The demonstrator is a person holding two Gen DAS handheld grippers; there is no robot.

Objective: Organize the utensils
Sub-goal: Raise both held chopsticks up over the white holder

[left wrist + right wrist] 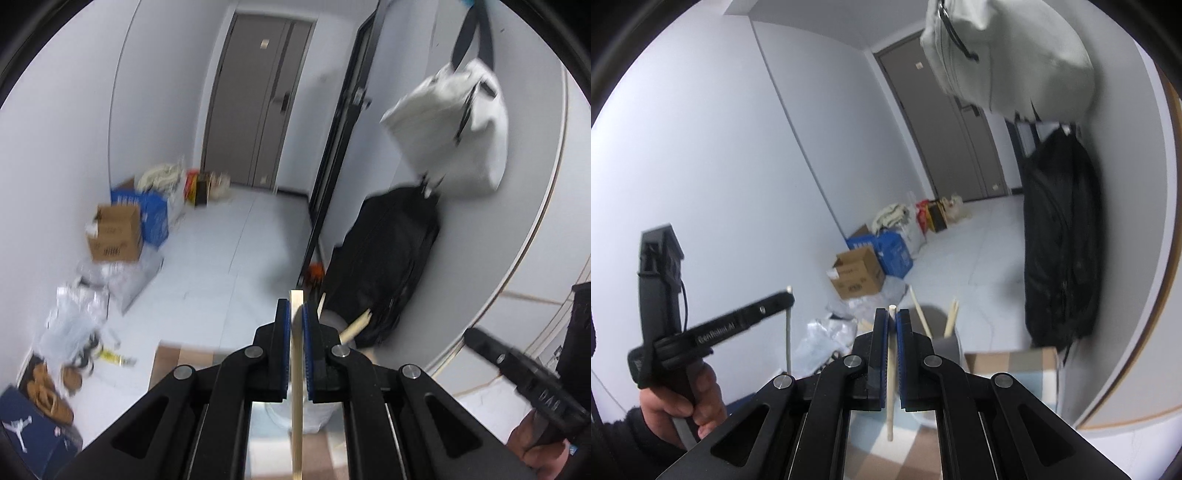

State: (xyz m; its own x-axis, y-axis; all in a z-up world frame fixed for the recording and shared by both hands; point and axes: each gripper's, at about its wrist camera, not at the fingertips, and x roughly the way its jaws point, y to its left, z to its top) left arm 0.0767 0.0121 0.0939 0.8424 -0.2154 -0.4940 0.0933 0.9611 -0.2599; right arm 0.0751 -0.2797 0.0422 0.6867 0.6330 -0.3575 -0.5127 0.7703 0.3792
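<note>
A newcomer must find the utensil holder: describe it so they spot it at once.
Start at the big black bag hanging on the right-hand wall. Just left of its lower end, past the right gripper, stands a grey cup on the checked tabletop. It alone has pale wooden sticks jutting from its top.

pale wooden chopstick point(296, 369), matt black fingers point(282, 347)

black bag point(1060, 236) crowds right; left open
</note>
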